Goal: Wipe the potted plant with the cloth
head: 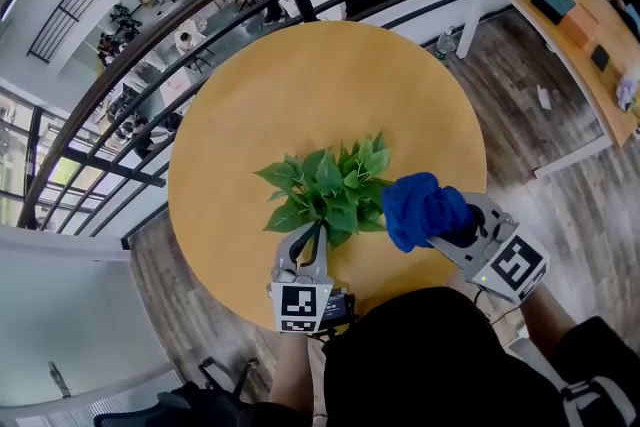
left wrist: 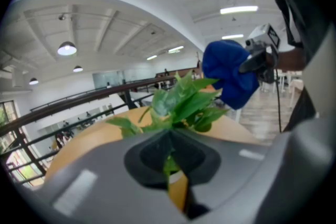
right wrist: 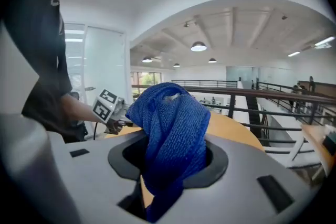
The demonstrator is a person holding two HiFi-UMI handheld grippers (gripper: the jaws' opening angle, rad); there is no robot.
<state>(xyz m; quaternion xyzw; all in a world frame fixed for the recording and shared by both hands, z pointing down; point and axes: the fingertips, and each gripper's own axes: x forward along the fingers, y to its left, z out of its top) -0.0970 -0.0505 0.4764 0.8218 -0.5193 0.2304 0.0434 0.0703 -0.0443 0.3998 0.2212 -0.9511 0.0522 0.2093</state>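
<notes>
1. Head view: the plant stands mid-worktop, my left gripper at its near leaves, the blue cloth just beside it.
2. Left gripper view: my jaws are pinched shut on a plant stem.
3. Right gripper view: my right gripper clamps the bunched cloth.

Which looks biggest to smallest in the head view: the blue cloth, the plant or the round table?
1. round table
2. plant
3. blue cloth, only a little smaller; it is held off the table, nearer the camera, so its true size against the plant is unsure.
</notes>
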